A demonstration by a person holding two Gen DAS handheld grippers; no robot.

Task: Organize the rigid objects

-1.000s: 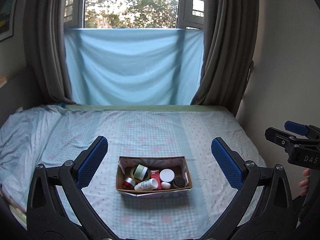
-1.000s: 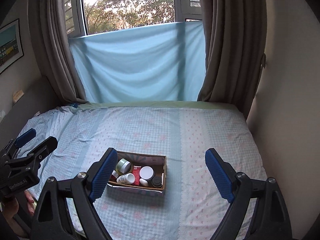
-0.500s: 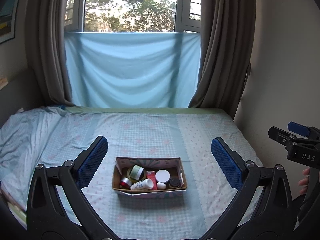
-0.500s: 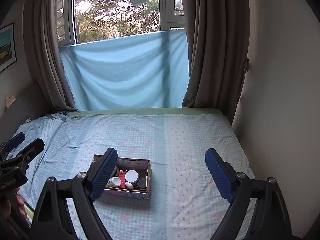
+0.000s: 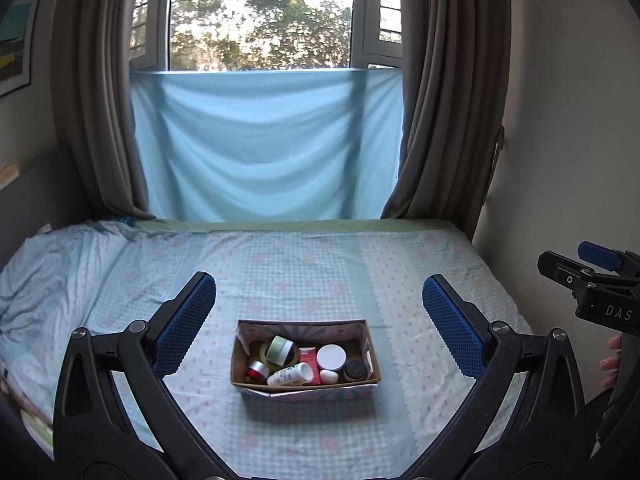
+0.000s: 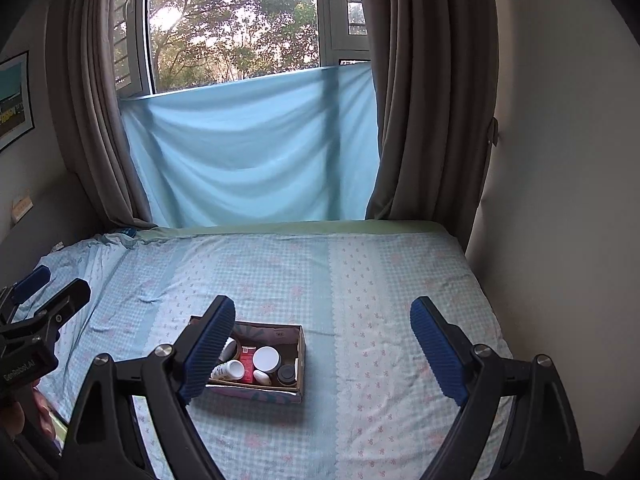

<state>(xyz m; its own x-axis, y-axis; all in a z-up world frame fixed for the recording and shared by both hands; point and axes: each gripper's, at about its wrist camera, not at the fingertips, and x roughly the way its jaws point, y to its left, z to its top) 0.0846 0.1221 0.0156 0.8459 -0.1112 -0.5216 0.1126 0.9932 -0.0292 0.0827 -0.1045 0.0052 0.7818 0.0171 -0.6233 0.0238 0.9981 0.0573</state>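
Although nothing had been gripped yet, the cardboard box (image 5: 304, 388) sat on the bed (image 5: 400, 264) with its long axis running left to right across both views, its contents all heaped inside. Counted from the left wrist view, it held one green-lidded jar (image 5: 280, 350) leaning on one roll of tape (image 5: 266, 354), one red-banded tin (image 5: 257, 370), one white bottle (image 5: 289, 374) lying on its side, one red packet (image 5: 310, 360), one white-lidded jar (image 5: 331, 357), one small white cap (image 5: 329, 377) and one dark jar (image 5: 355, 370); anything beneath these was hidden.

From the left gripper (image 5: 316, 324) the box lay straight ahead and a little below, centred between its two blue pads (image 5: 450, 332), which stood wide apart with nothing between them. From the right gripper (image 6: 320, 354) the box lay ahead but off to the left, partly behind its left pad (image 6: 208, 350); those jaws were also spread wide and empty. By my judgement the left gripper was the better lined up and slightly nearer, so a reach forward and down from it looked the natural next move.

Both tools hung above the near end of the bed, well apart from the box. Beyond it stretched the checked sheet (image 6: 280, 272), then one pale blue cloth (image 6: 248, 152) across the window (image 6: 232, 20), framed by two brown curtains (image 6: 436, 92).
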